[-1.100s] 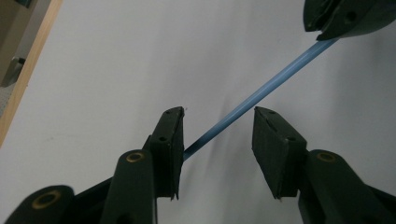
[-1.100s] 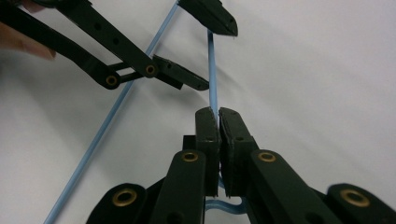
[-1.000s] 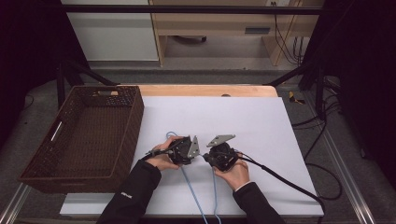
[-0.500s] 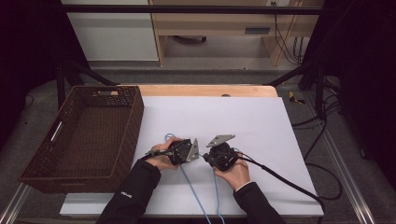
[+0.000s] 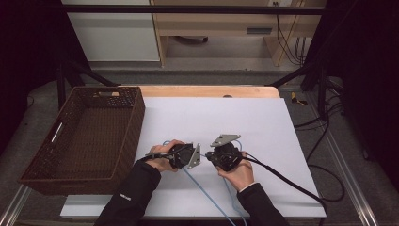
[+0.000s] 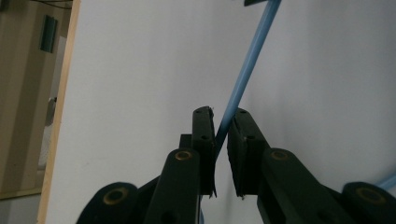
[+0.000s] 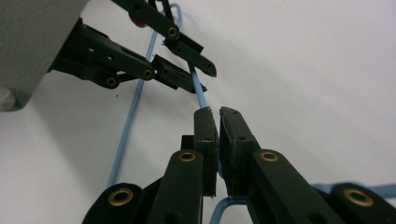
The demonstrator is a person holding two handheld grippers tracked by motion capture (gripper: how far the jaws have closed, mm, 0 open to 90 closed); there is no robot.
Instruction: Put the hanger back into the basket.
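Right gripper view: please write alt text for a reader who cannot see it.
The right gripper is shut on a blue cable above a white table. Just beyond, the left gripper clamps the same cable.

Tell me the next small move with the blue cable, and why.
Probably draw the two grippers gently apart to straighten the blue cable. The left gripper has just been closing on it, the right gripper is shut on it close by, and slack loops lie on the white table.

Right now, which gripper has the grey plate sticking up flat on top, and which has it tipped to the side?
The right gripper carries its grey plate flat on top. The left gripper has its plate tipped sideways, facing the right one.
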